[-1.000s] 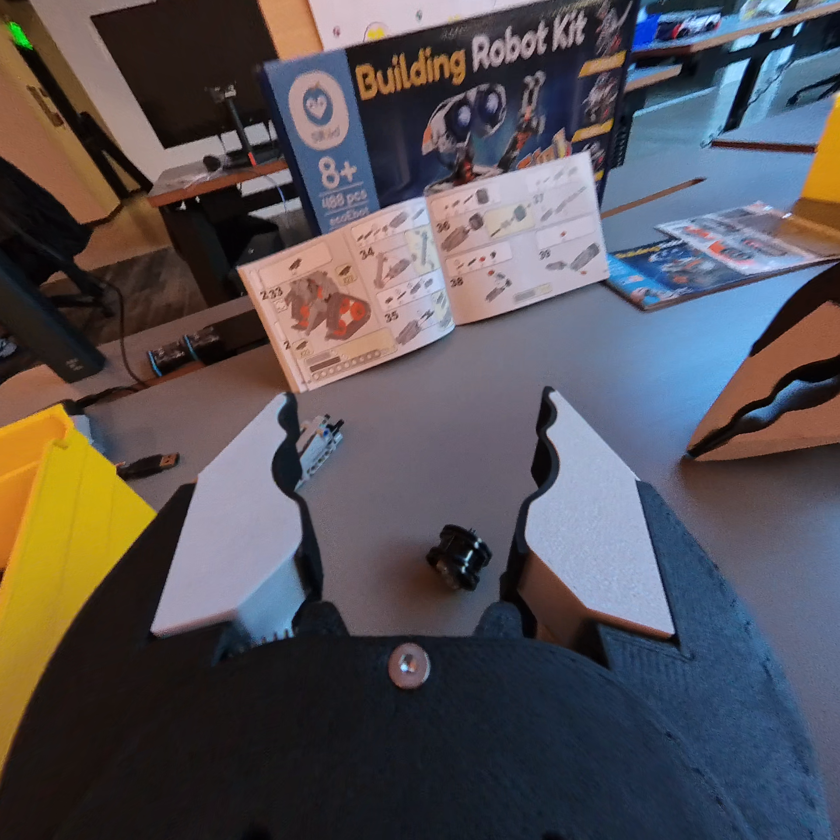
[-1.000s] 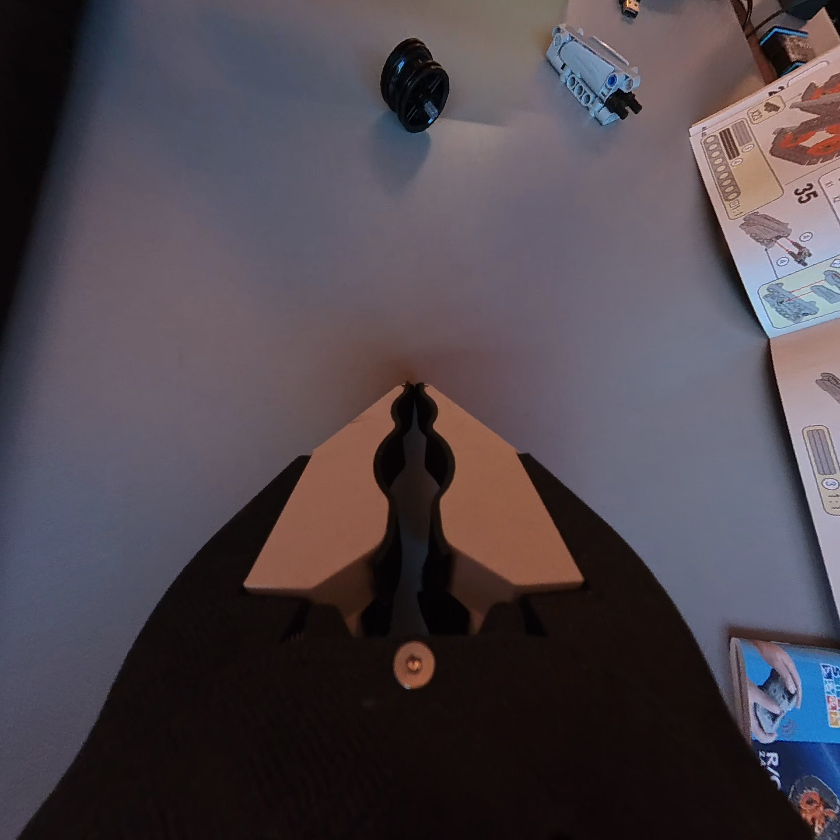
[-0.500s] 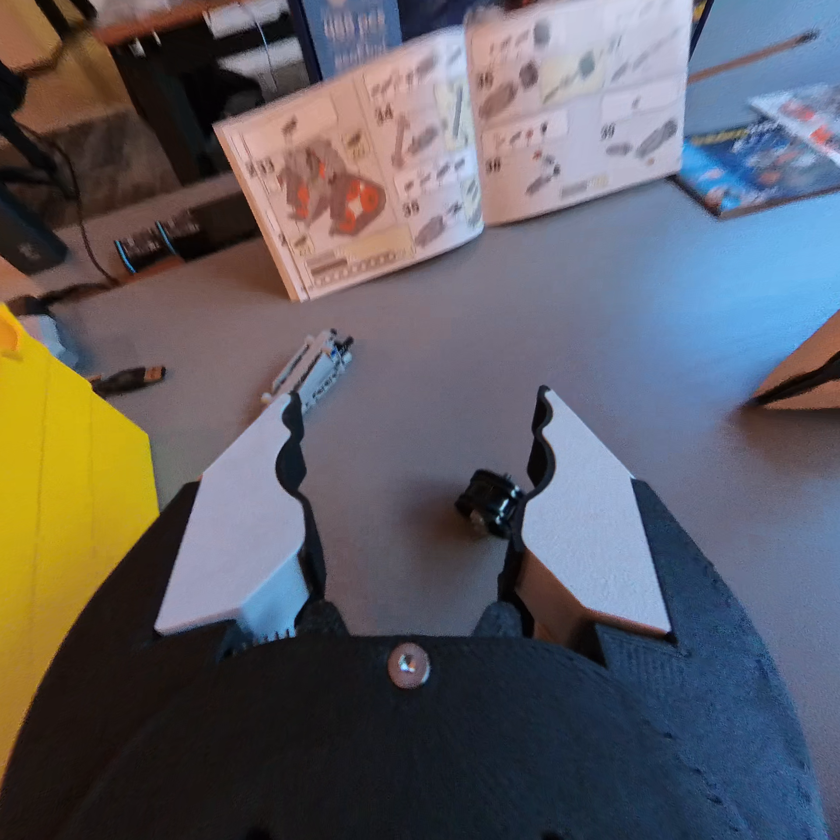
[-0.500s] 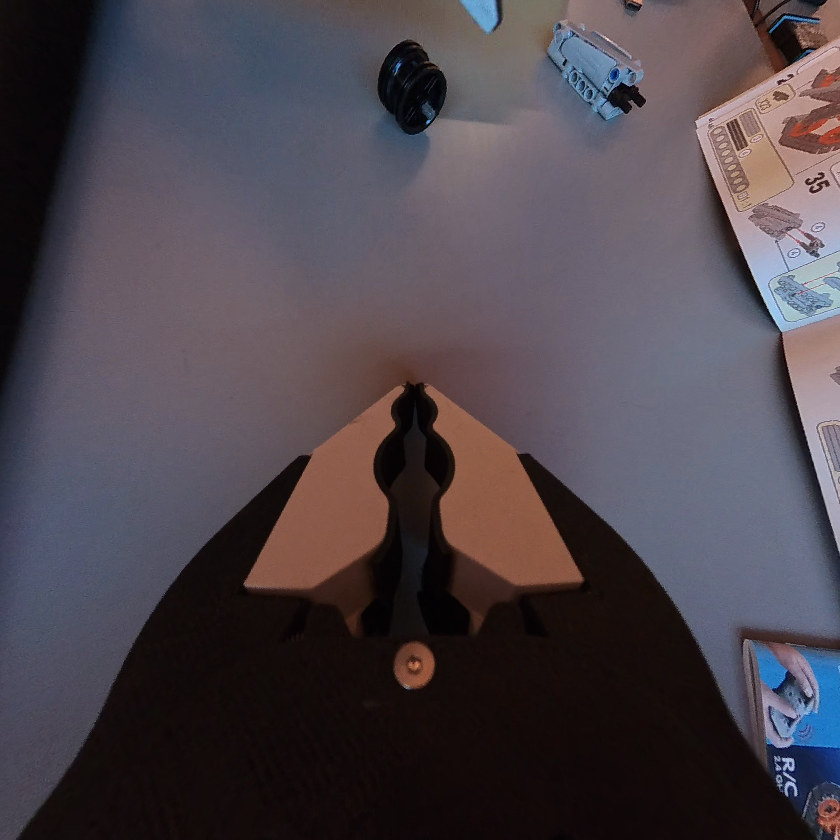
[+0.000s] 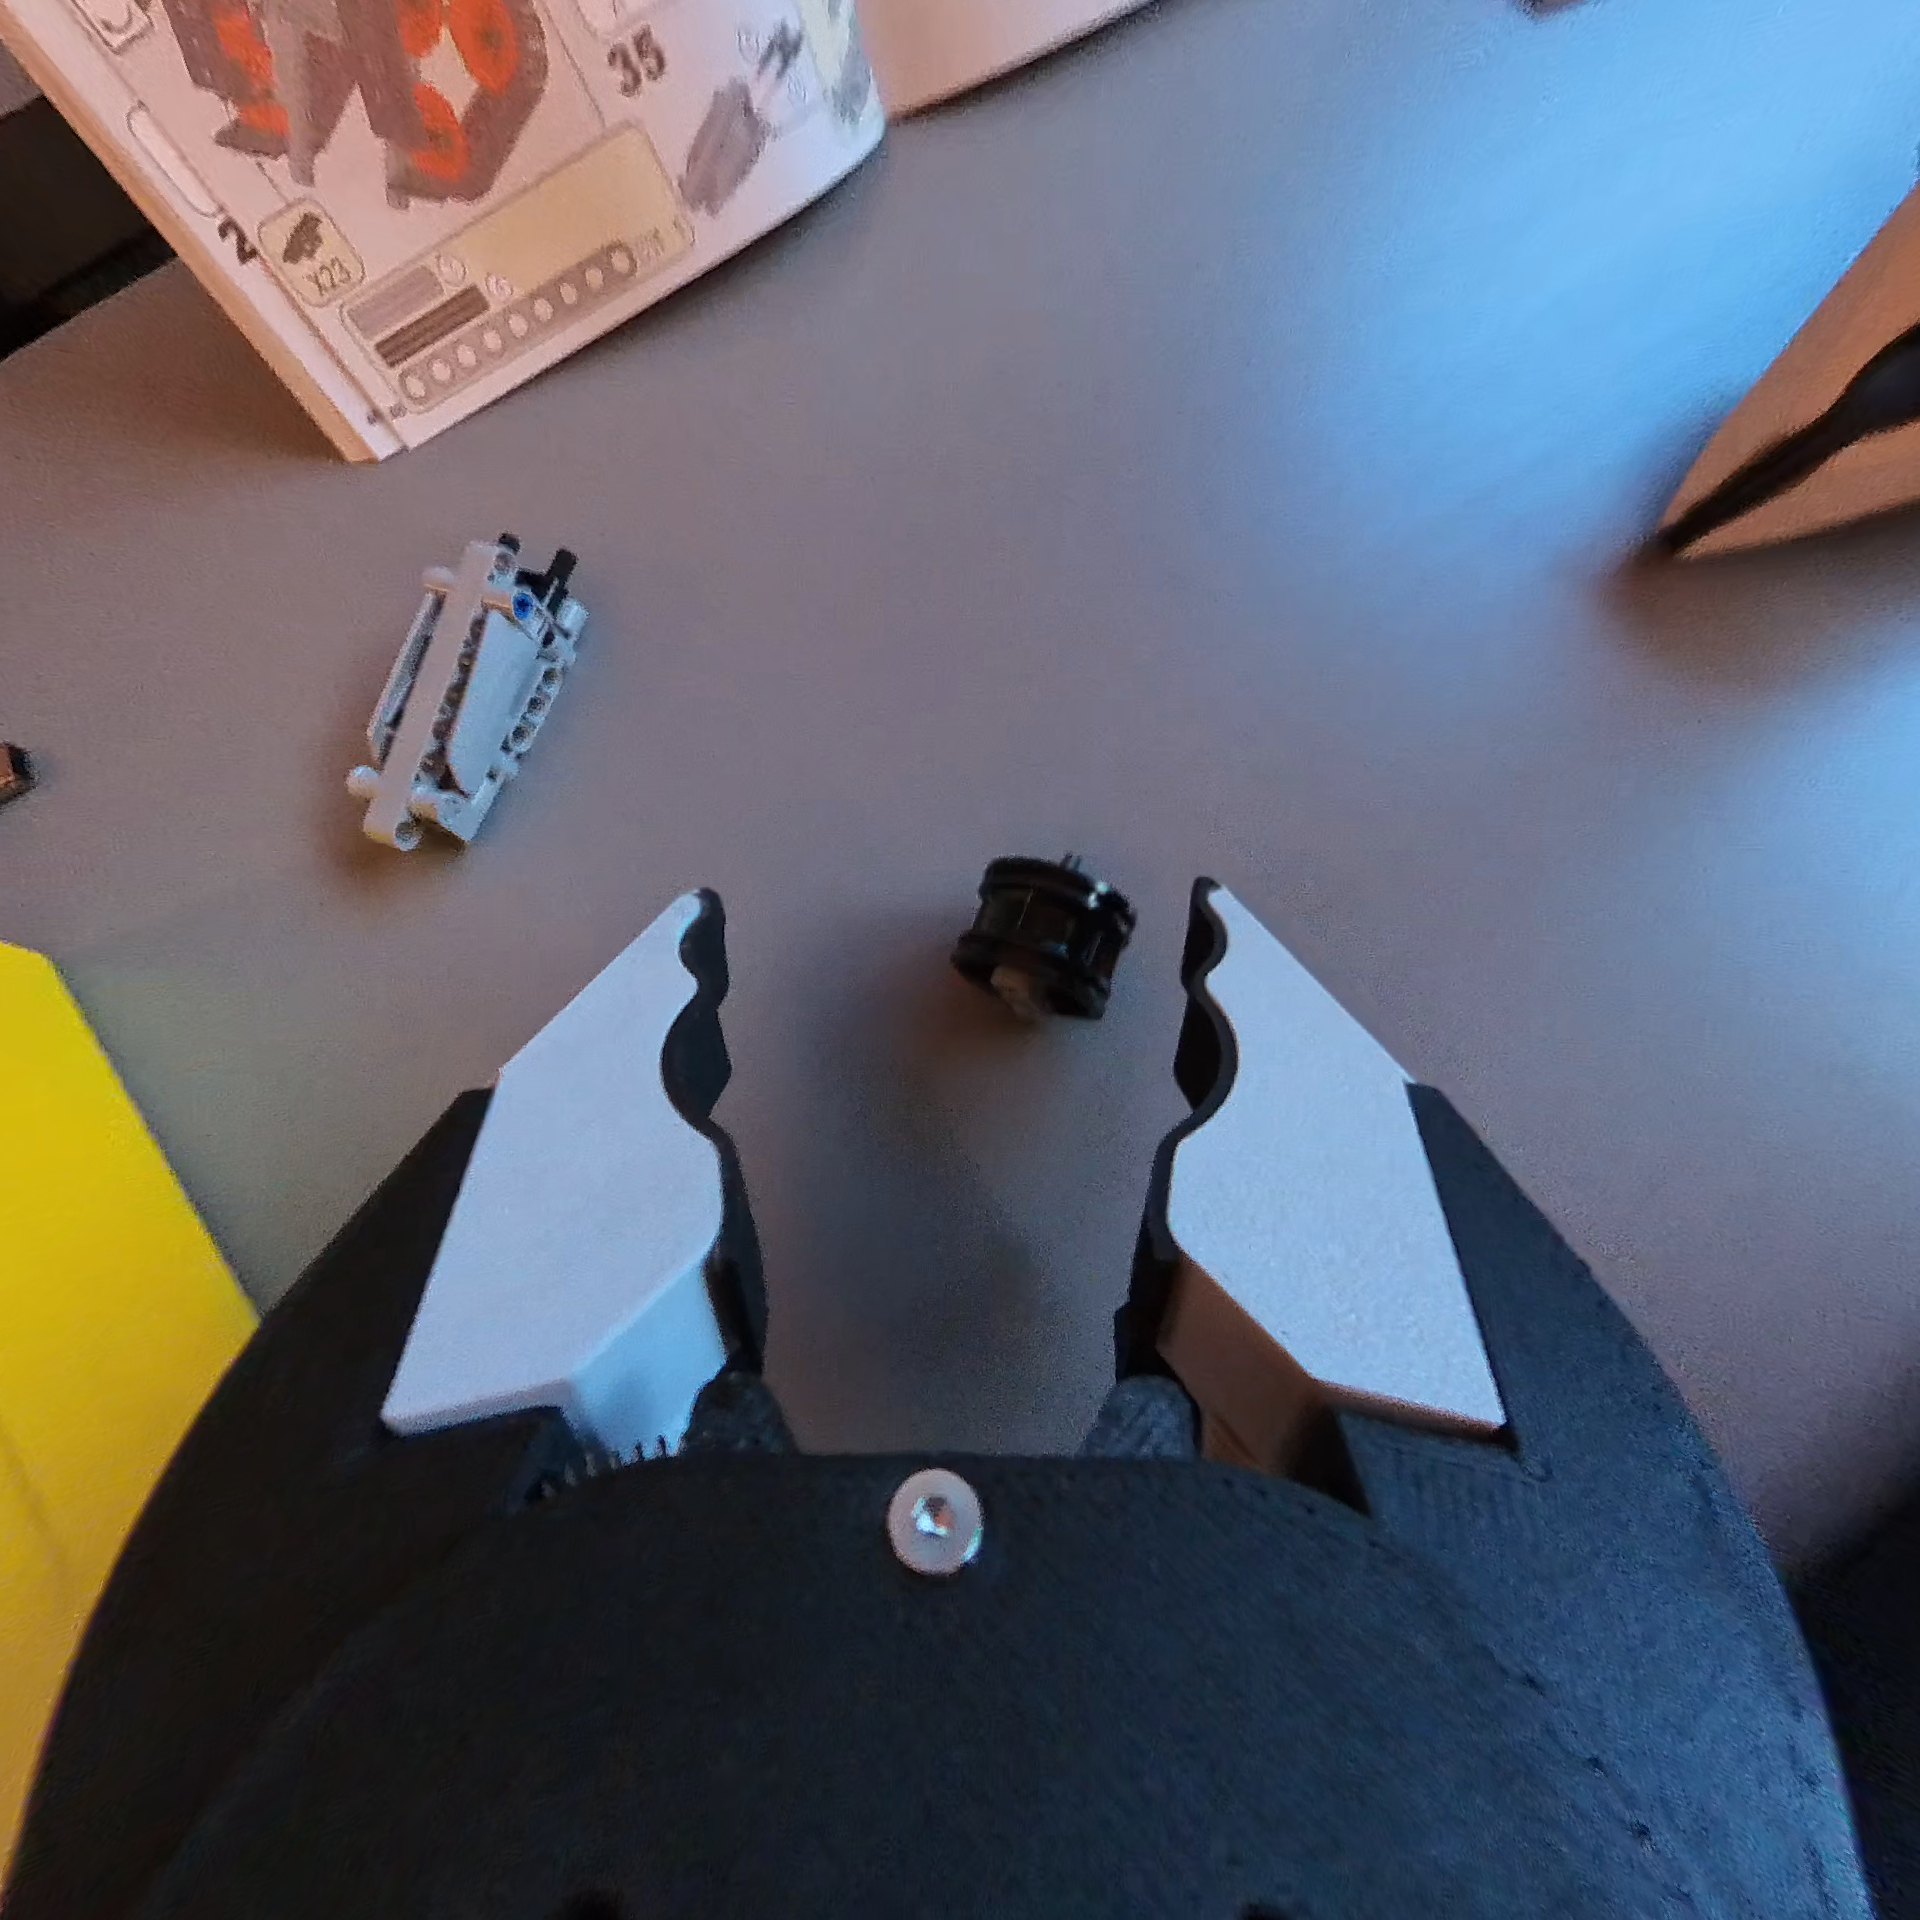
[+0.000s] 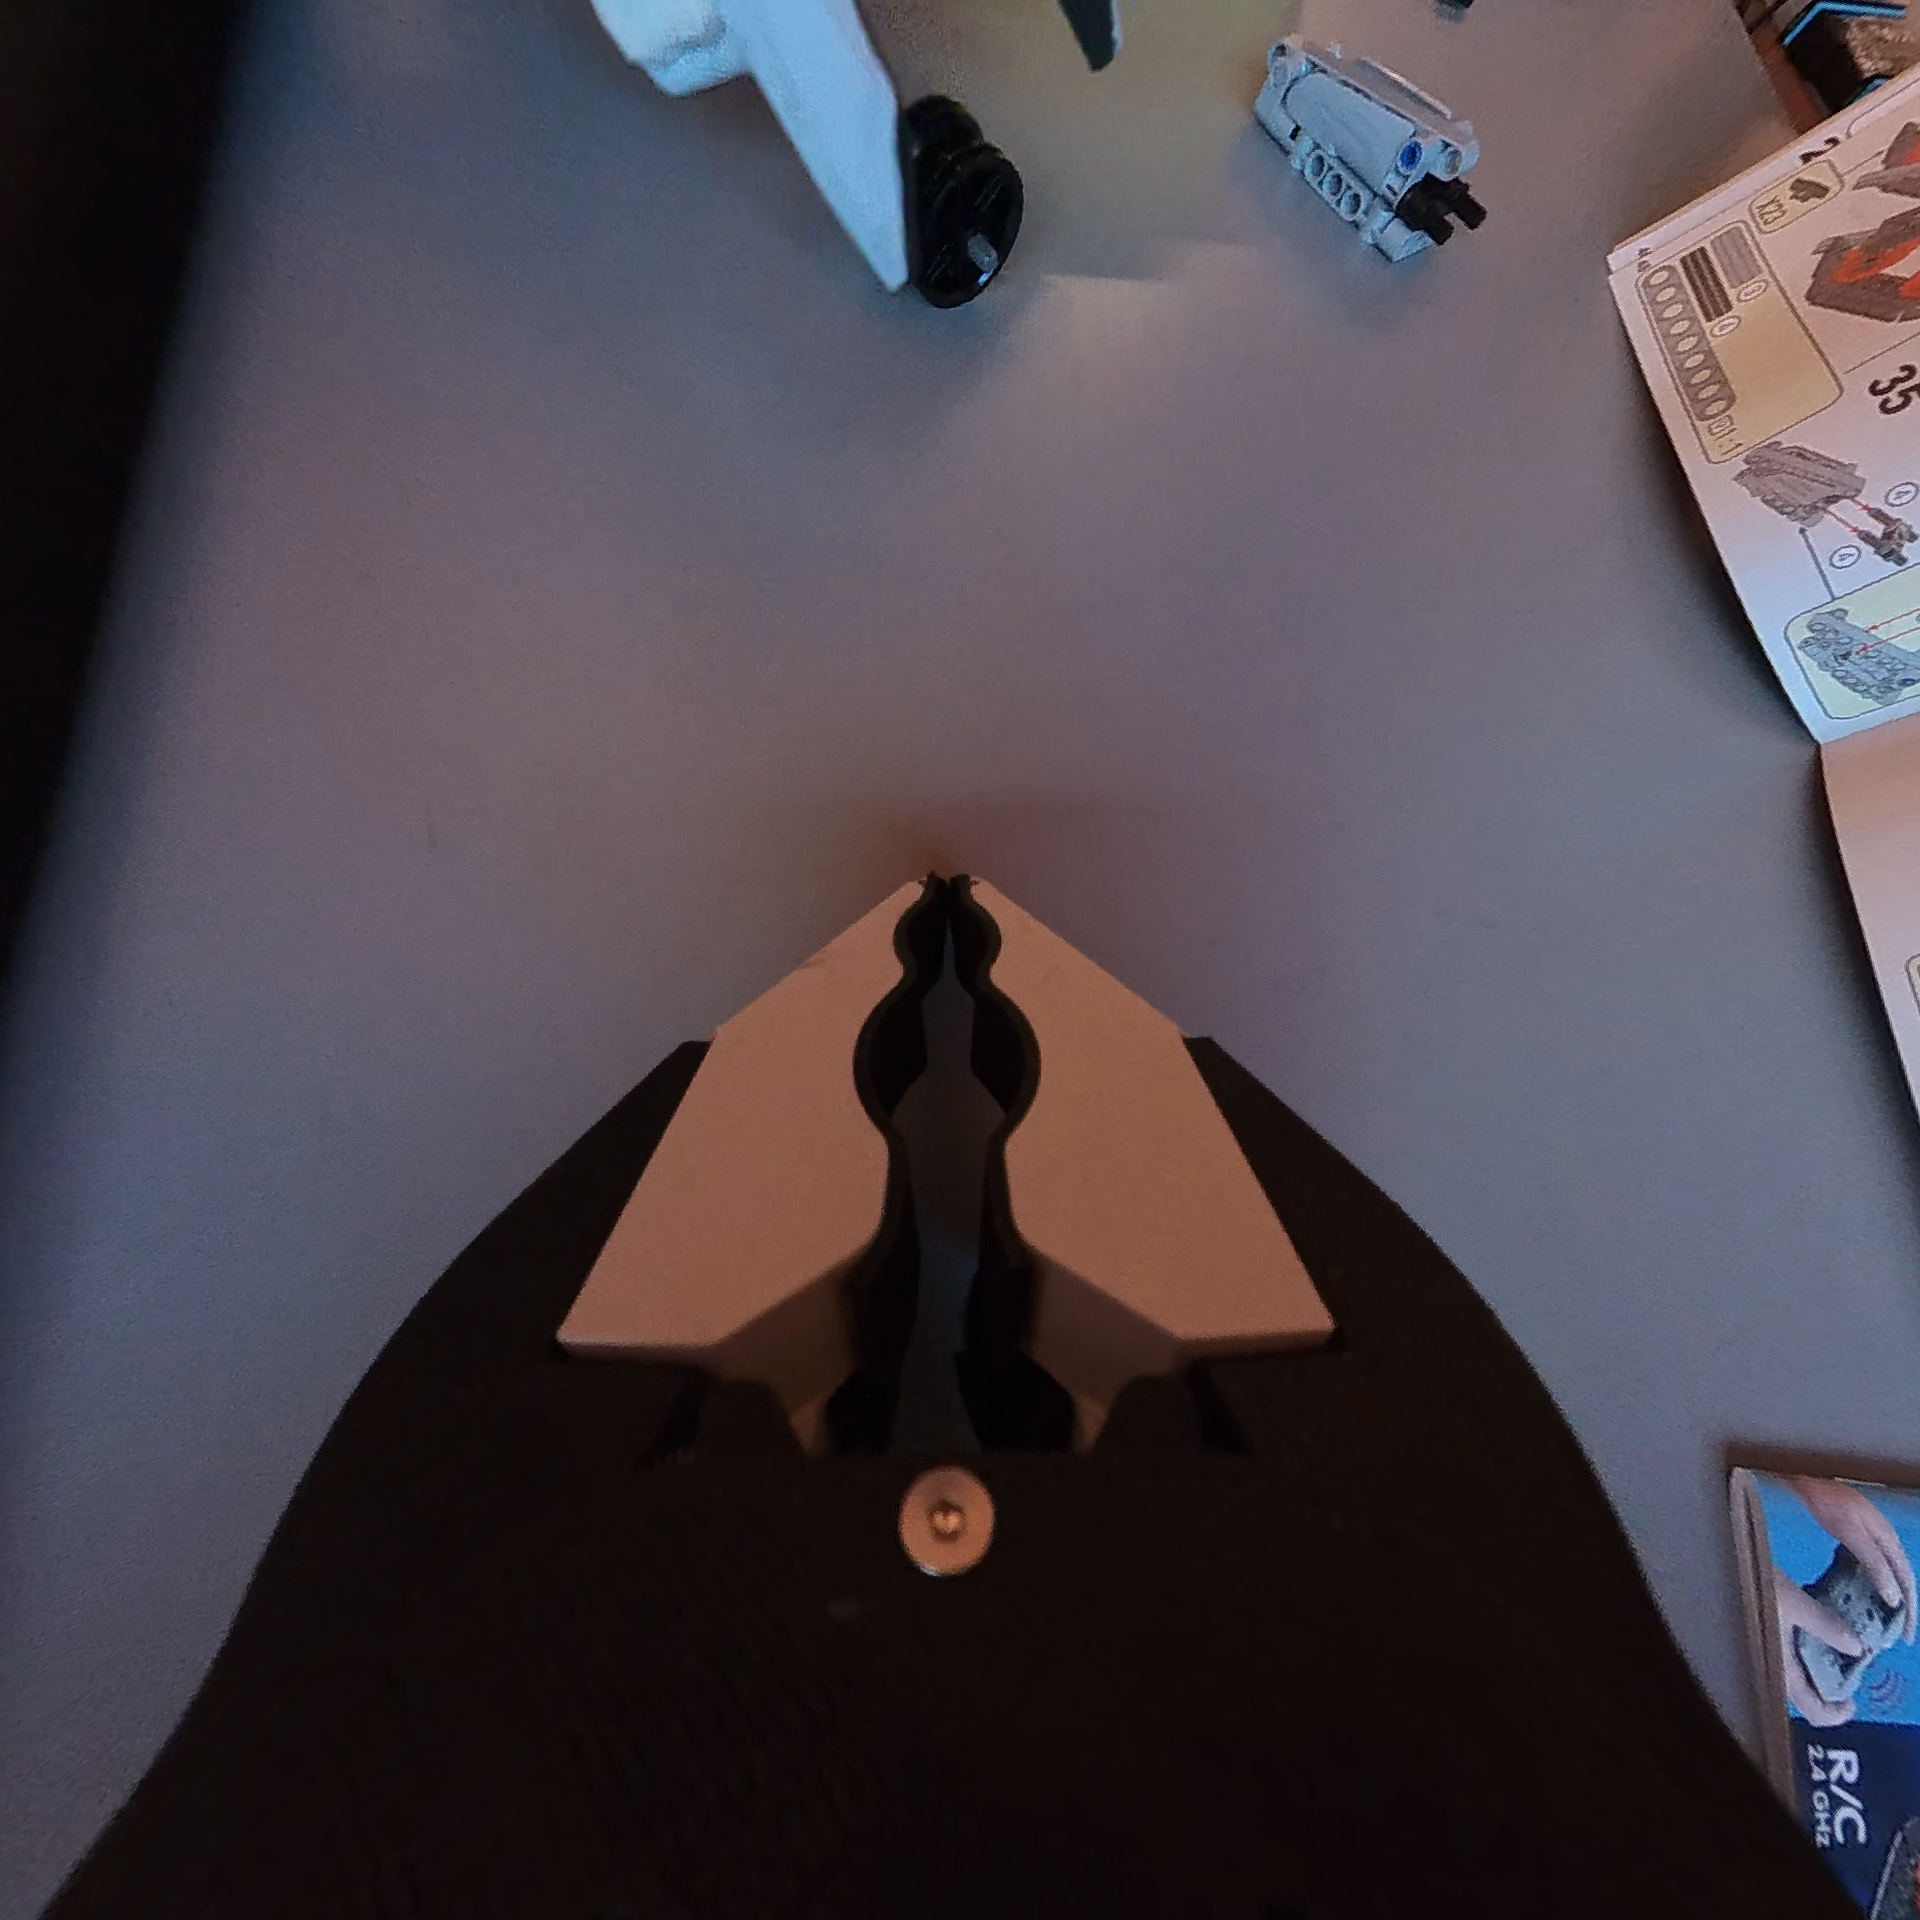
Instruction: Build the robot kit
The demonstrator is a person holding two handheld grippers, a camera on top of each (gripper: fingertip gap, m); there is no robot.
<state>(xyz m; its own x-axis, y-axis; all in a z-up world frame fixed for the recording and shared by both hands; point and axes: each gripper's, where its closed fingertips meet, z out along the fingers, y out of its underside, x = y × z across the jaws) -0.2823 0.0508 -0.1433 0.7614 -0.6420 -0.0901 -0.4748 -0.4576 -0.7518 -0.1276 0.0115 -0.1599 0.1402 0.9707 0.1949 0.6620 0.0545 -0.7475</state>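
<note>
A small black wheel hub (image 5: 1044, 951) lies on the grey table (image 5: 1143, 520), just inside the tips of my left gripper (image 5: 956, 894), nearer its right finger. The left gripper is open and touches nothing. A white and grey brick assembly (image 5: 468, 696) lies to the front left of it. My right gripper (image 6: 940, 883) is shut and empty, low over bare table, and it also shows at the right edge of the left wrist view (image 5: 1818, 436). In the right wrist view the wheel hub (image 6: 961, 203) sits against one white left finger (image 6: 821, 114), with the brick assembly (image 6: 1361, 145) further right.
An open instruction booklet (image 5: 416, 156) stands behind the parts and shows at the right of the right wrist view (image 6: 1787, 416). A yellow bin (image 5: 83, 1247) is close on the left. A blue leaflet (image 6: 1839, 1621) lies at the lower right.
My left gripper moved forward and tipped down, so the wheel hub now lies at its fingertips instead of deep between them. Its finger came into the right wrist view. The right gripper stayed shut.
</note>
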